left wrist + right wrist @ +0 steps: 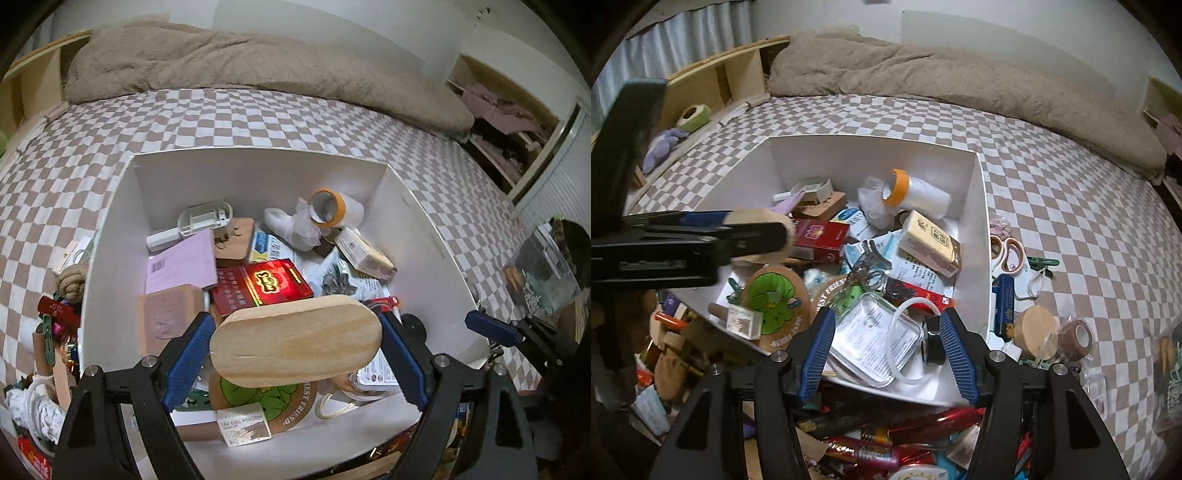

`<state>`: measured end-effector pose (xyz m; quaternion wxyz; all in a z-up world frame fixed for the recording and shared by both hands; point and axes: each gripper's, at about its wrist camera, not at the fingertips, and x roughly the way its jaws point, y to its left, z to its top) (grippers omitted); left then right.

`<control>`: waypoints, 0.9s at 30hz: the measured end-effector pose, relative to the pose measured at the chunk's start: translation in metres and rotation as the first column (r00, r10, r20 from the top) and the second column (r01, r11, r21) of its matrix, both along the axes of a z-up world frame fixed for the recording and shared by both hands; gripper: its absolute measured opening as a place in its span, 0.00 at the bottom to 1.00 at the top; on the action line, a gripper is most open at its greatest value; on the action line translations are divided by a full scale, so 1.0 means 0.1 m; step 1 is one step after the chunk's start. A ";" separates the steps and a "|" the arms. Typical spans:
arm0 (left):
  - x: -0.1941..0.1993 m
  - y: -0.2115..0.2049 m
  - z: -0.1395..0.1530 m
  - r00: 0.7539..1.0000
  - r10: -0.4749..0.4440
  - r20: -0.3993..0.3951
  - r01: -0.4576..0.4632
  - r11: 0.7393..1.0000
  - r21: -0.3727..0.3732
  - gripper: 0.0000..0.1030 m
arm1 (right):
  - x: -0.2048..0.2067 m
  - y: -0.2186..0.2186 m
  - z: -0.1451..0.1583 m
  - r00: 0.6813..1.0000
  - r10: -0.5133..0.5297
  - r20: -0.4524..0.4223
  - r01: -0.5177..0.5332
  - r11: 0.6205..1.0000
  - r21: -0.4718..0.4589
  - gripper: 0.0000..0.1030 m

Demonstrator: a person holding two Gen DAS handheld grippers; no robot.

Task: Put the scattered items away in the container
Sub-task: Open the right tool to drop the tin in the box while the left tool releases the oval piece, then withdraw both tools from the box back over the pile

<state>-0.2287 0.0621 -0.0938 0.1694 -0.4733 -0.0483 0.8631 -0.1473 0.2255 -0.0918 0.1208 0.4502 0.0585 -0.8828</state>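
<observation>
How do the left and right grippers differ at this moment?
The left gripper is shut on an oval wooden block; the right gripper is open and grips nothing, though a small black ring sits by its right finger. The left spreads wide around the block; the right's gap is narrower. Both hang over the white box, with blue pads on black frames.

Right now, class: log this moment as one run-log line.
left gripper: shut on wooden oval piece, over white box | right gripper: open, empty, over box | scissors: outside box
</observation>
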 end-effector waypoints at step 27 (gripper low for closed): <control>0.56 -0.14 0.45 0.990 0.006 -0.143 -0.009 1.000 -0.018 0.99 | 0.30 0.17 0.33 0.996 -0.043 -0.076 0.033 0.991 -0.128 0.57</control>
